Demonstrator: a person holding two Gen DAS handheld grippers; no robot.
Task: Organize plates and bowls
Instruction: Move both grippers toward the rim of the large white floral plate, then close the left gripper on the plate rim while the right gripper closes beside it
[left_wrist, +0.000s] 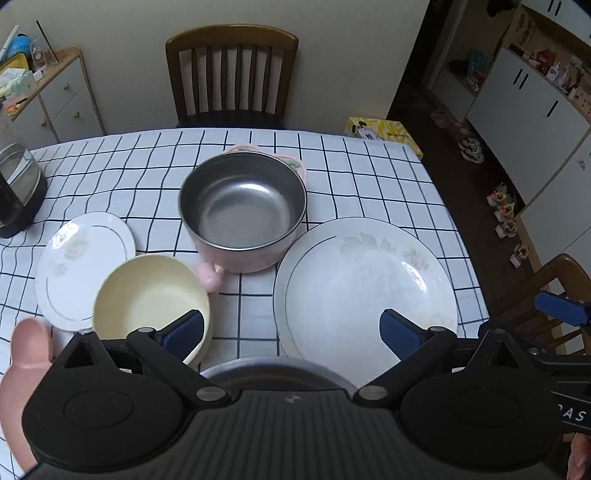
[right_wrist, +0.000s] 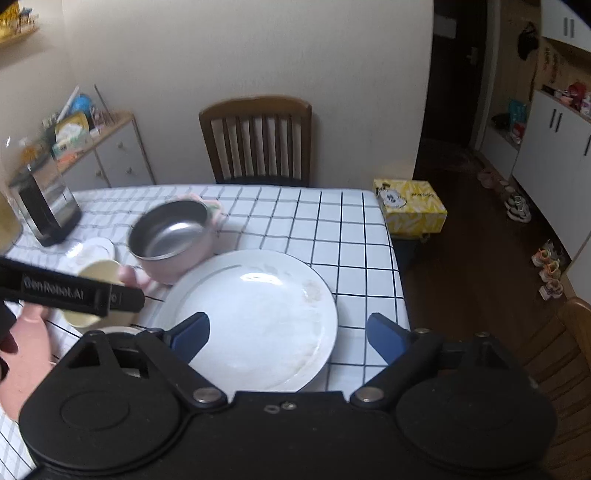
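Observation:
A large white plate (left_wrist: 365, 288) lies at the table's near right; it also shows in the right wrist view (right_wrist: 255, 317). A small white plate (left_wrist: 81, 262) lies at the left, with a cream bowl (left_wrist: 147, 299) resting partly on it. A pink-sided steel bowl (left_wrist: 243, 210) stands in the middle. A steel rim (left_wrist: 273, 373) shows just under my left gripper. My left gripper (left_wrist: 291, 332) is open and empty above the table, its left finger over the cream bowl. My right gripper (right_wrist: 288, 336) is open and empty above the large plate.
The checked tablecloth (left_wrist: 332, 162) covers the table. A dark steel container (left_wrist: 18, 192) stands at the far left. A pink mat (left_wrist: 291, 162) lies behind the steel bowl. A wooden chair (left_wrist: 232, 74) is at the far side, another chair (left_wrist: 554, 291) at the right, and a yellow box (right_wrist: 410, 206) past the table edge.

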